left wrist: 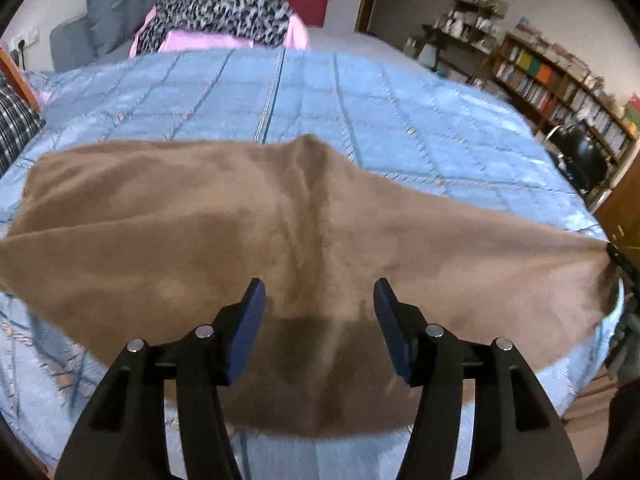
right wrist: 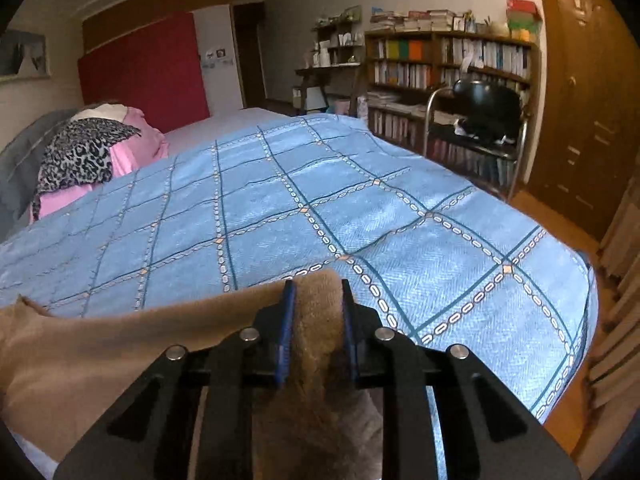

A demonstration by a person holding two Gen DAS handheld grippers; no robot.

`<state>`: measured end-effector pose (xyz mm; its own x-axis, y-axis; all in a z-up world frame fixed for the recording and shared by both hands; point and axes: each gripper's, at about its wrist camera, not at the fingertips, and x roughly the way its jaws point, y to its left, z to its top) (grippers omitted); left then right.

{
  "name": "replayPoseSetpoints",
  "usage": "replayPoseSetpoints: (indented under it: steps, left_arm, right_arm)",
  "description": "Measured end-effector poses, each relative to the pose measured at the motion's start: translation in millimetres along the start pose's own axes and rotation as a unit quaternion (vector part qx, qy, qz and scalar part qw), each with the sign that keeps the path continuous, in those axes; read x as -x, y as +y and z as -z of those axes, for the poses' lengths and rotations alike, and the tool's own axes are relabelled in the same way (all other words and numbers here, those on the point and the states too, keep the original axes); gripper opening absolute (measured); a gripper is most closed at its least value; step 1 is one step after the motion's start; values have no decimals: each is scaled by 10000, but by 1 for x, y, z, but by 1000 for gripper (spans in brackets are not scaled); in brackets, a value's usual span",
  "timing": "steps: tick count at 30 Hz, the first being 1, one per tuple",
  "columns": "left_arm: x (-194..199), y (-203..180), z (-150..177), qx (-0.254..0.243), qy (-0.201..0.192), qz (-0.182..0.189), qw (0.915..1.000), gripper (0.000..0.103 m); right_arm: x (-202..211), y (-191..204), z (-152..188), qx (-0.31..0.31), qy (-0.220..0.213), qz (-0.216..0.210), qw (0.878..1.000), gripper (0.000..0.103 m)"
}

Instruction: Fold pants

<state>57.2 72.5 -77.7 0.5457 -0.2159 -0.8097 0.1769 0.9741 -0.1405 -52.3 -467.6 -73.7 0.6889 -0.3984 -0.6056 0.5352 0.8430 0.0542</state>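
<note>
Brown fleece pants [left wrist: 224, 240] lie spread across the near part of a bed with a blue checked cover [left wrist: 320, 92]. My left gripper [left wrist: 319, 292] is open and empty, its blue pads just above the pants' near middle. At the far right of the left wrist view the cloth is pulled to a point. My right gripper [right wrist: 316, 292] is shut on a bunched end of the pants [right wrist: 316, 320], held at the bed's near edge; the rest of the cloth [right wrist: 100, 352] trails off to the left.
A pile of pink and leopard-print clothes [right wrist: 84, 160] and grey cushions [left wrist: 120, 4] sit at the far end of the bed. A black chair [right wrist: 484, 120] and bookshelves [right wrist: 448, 68] stand to the right. A wooden wardrobe [right wrist: 580, 100] is at far right.
</note>
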Motion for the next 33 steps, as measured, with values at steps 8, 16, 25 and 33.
replayPoseSetpoints:
  steps: [8, 16, 25, 33]
  left_arm:
    - [-45, 2, 9, -125, 530, -130, 9984, 60]
    - [-46, -17, -28, -152, 293, 152, 9993, 66]
    - [-94, -27, -78, -83, 518, 15, 9986, 65]
    - [-123, -28, -80, -189, 584, -256, 9978, 71]
  right_arm:
    - [-41, 3, 12, 325, 374, 274, 9984, 41]
    - [12, 10, 15, 504, -194, 631, 9965, 45]
    - [30, 25, 39, 257, 139, -245, 9993, 46]
    - [-2, 13, 70, 172, 705, -272, 9970, 46]
